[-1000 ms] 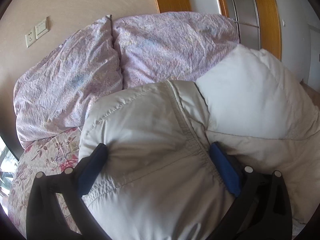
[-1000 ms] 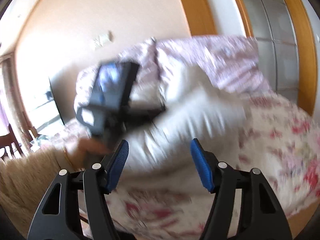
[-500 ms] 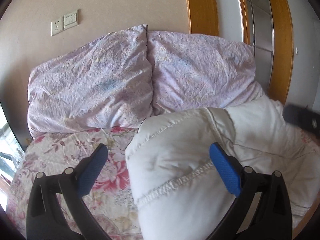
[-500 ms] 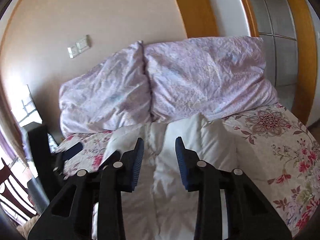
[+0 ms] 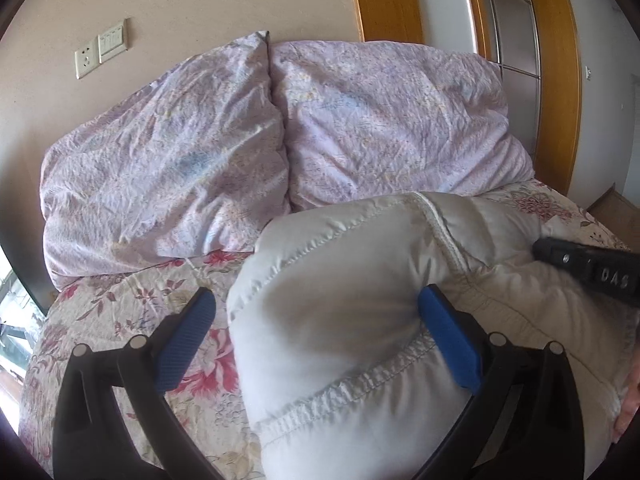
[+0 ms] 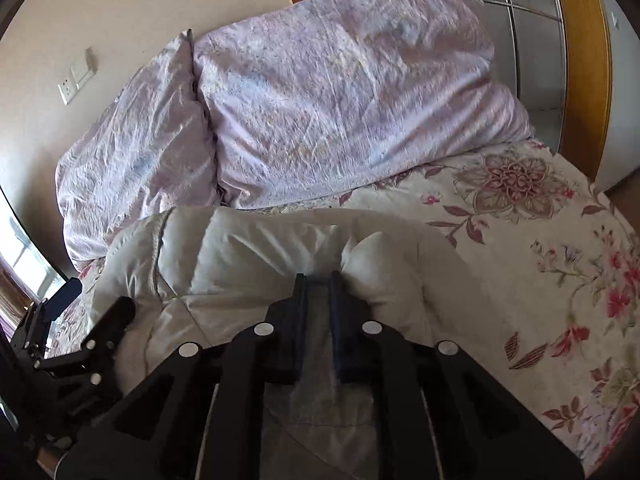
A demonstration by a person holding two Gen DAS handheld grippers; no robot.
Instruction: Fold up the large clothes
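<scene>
On the floral bed (image 6: 540, 240), right hand-held gripper (image 6: 318, 280) just closed, pinching white puffer jacket (image 5: 340, 320); left hand-held gripper (image 5: 316, 316) spread wide.

Soft daylight reaching you from the window (image 5: 10, 312) at left, strong fisheye bending, dark vignetted corners, slight motion blur in your right wrist view

Bed (image 6: 560, 280): fills the lower half of both views. Two pillows (image 5: 380, 120), side by side and touching, lean against the wall (image 5: 200, 0) at the bed's far end. Padded jacket (image 5: 340, 320): lies on the bed in front of the pillows, lower centre. Wall socket and switch (image 5: 100, 52): upper left, above the left pillow. Wooden door frame (image 5: 384, 0): upper right, behind the right pillow.
</scene>
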